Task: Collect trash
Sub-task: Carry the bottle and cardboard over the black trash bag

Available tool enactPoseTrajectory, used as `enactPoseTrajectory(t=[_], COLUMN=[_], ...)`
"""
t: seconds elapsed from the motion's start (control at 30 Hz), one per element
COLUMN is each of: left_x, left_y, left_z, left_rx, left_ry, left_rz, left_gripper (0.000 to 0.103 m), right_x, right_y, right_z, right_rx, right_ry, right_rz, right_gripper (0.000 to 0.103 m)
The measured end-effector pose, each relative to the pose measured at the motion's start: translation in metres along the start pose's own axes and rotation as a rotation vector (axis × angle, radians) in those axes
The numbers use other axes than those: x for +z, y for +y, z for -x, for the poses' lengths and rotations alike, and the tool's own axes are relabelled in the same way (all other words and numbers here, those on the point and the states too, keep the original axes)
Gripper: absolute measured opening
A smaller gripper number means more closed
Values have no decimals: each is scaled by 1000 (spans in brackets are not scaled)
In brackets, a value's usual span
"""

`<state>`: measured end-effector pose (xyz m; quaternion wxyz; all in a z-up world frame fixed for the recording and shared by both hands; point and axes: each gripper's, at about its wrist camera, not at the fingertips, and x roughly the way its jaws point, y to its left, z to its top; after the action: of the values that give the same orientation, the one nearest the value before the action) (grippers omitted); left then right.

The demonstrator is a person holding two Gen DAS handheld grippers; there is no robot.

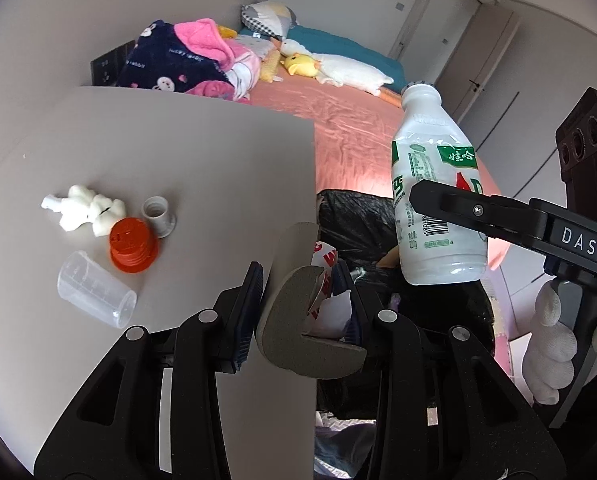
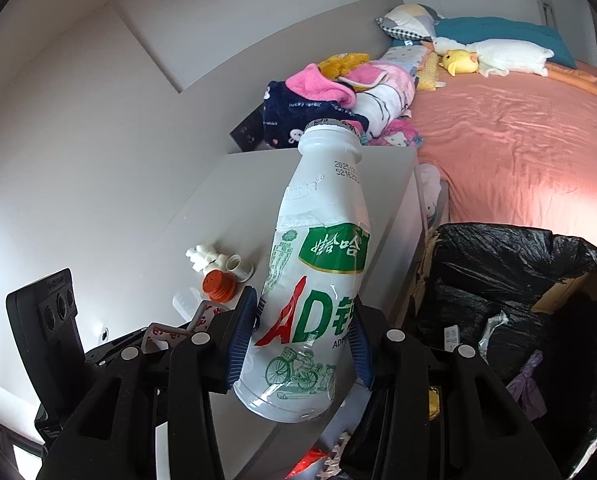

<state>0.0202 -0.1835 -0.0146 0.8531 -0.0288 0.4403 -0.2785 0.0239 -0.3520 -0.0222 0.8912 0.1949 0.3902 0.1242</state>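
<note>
My right gripper (image 2: 302,336) is shut on a white AD milk bottle (image 2: 318,272) with a green and red label, held upright above the table corner, left of the black-lined bin (image 2: 510,280). The bottle also shows in the left wrist view (image 1: 434,196), above the bin (image 1: 358,220). My left gripper (image 1: 298,304) is shut on a crumpled white wrapper with red print (image 1: 330,304), beside a grey foam corner guard (image 1: 290,320) at the table edge. An orange cap (image 1: 132,246), a white spout (image 1: 158,214), a clear measuring cup (image 1: 94,288) and a white crumpled piece (image 1: 86,212) lie on the table.
The grey table (image 1: 138,152) fills the left. A pink bed (image 1: 346,120) with blankets, pillows and plush toys lies behind. The bin holds cardboard and scraps (image 2: 494,328). A gloved hand (image 1: 554,344) grips the right tool.
</note>
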Motion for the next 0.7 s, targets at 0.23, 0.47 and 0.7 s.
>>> enactPoseTrajectory(t=[0.23, 0.47, 0.7], left_x=[12, 23, 33], left_y=[-25, -49, -74], left_z=[-18, -31, -42], left_rx=[-41, -80, -124], left_ry=[17, 28, 38], left_rz=[-49, -89, -130], left_gripper=[36, 36, 36], right_x=[1, 3, 4], right_y=[-29, -53, -77], right_z=[21, 39, 62], right_rx=[-38, -71, -109], right_ry=[-40, -71, -114], right_rz=[-44, -77, -112], right_gripper=[45, 45, 45])
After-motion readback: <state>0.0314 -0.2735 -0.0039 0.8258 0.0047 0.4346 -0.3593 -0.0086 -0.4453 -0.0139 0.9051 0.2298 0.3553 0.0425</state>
